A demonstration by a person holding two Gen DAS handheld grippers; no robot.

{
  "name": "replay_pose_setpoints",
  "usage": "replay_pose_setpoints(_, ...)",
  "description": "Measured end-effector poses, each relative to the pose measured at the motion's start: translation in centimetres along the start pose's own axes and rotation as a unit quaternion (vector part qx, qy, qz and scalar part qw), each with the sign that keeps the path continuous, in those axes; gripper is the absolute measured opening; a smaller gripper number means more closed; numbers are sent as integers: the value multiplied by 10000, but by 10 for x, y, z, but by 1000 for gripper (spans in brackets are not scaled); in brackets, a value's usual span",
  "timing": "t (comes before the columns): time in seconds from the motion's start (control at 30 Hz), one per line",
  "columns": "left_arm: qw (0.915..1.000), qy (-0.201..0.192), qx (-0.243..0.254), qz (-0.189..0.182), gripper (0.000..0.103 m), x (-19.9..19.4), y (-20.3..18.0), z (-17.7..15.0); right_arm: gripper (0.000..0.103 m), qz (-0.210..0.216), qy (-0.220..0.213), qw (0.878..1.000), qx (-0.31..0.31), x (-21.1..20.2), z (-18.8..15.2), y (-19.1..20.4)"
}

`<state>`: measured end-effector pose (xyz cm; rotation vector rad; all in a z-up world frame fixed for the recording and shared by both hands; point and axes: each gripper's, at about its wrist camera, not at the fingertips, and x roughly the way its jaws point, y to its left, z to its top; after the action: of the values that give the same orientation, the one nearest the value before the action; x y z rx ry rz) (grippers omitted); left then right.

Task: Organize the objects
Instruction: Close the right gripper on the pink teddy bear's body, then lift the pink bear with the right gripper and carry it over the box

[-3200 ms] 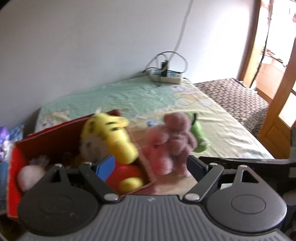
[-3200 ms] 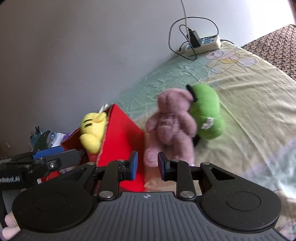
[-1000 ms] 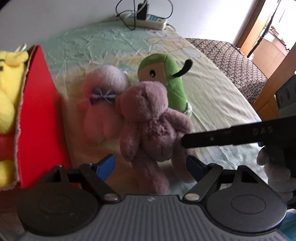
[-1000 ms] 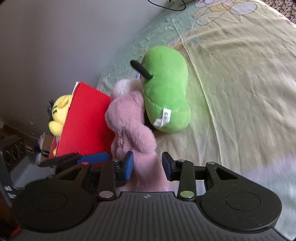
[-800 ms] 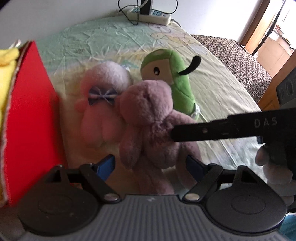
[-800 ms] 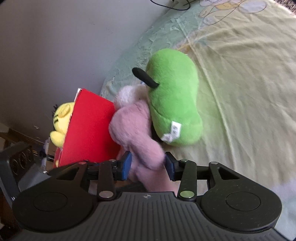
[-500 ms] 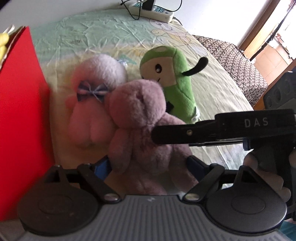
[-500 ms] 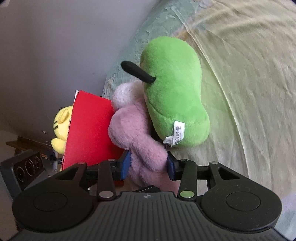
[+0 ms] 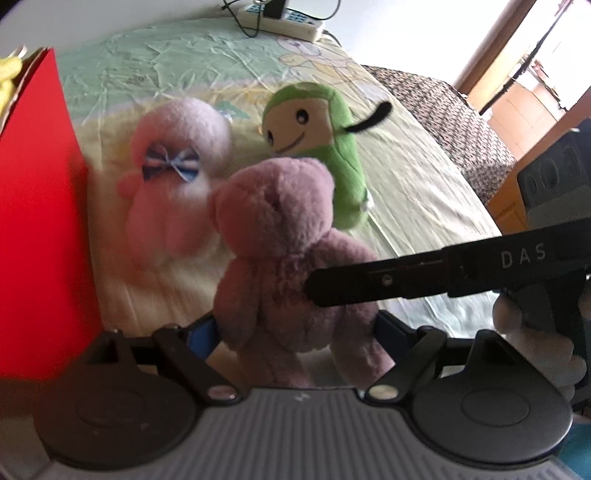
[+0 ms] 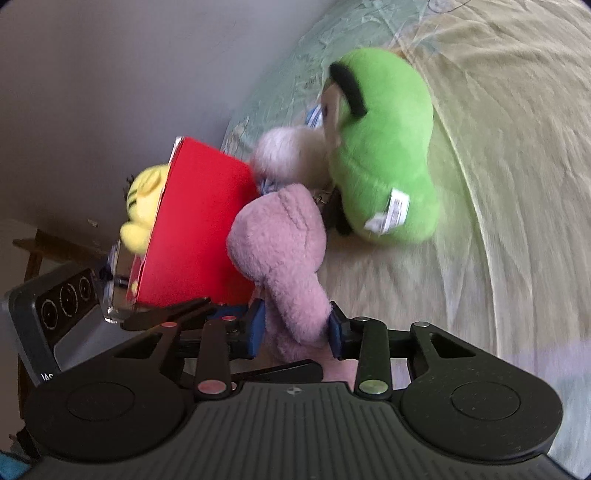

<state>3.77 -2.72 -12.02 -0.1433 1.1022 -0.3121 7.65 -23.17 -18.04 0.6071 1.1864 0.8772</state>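
A mauve teddy bear (image 9: 284,254) stands upright on the bed between both grippers. My right gripper (image 10: 295,326) is shut on the bear's body (image 10: 284,251); it reaches in from the right in the left wrist view (image 9: 314,291). My left gripper (image 9: 295,328) is open, its jaws either side of the bear's legs. A pale pink plush with a blue bow (image 9: 173,184) and a green plush (image 9: 325,147) lie behind the bear. A red box (image 9: 33,206) stands at the left with a yellow plush (image 10: 142,199) in it.
The bed sheet (image 9: 413,177) is green and yellow. A power strip with cables (image 9: 280,18) lies at the bed's far edge by the wall. A patterned brown surface (image 9: 454,122) and a wooden door frame (image 9: 517,184) are to the right.
My right gripper has closed in on the mauve bear and now grips its body. My left gripper has moved closer so that its open jaws straddle the bear's legs.
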Motion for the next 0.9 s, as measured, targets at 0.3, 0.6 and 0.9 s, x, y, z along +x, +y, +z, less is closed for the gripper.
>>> replay_pose_setpoints(0.3,9991,-186,356,167,85,-23,-17,-18,33,69,81,9989,-465,-15,-28,24)
replay_pose_setpoints(0.6,9971,-583,356,329,85,-59,-19,-34,33,275,-38,9964,-796,-25,-44,47)
replay_pose_setpoints(0.9,9928,-1075,316,429,84,-102,-12,-46,33,435,-237,9921,-1156,-25,-50,91)
